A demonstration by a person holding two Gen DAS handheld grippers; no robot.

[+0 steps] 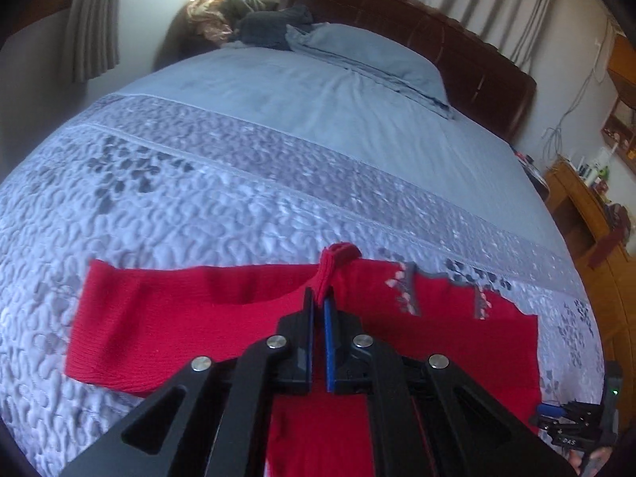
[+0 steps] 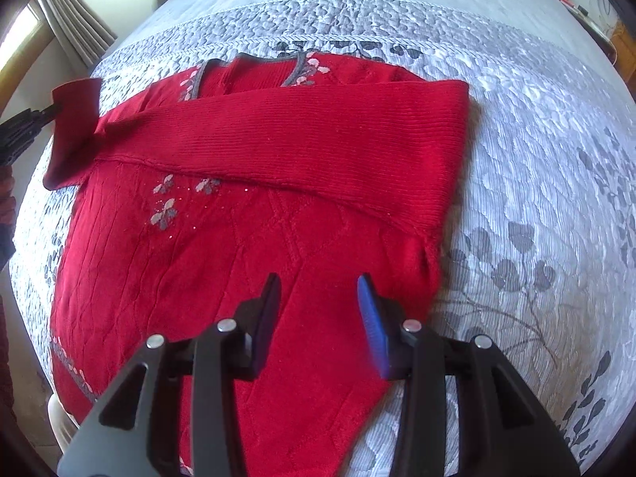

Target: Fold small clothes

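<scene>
Only the left wrist view shows the left tongs [image 1: 320,298] pinching the red sweater's [image 2: 238,238] cuff [image 1: 338,256]; right tongs [image 2: 318,294] hover half-open, empty, over the hem. Pillow [image 1: 373,59] at one o'clock on the bed [image 1: 238,119].

**Daylight, fisheye bending, soft edges**

Daylight is coming in from a window [image 2: 24,35] far left of the right gripper [image 2: 318,310], blowing out to white there. Glare is sparkling on the clutter [image 1: 222,0] far ahead of the left gripper [image 1: 320,302]. The quilt [image 2: 536,159] is shining pale. Both views are bowing strongly, darkening at the corners. The gripper arms nearest each lens are blurring slightly.
</scene>
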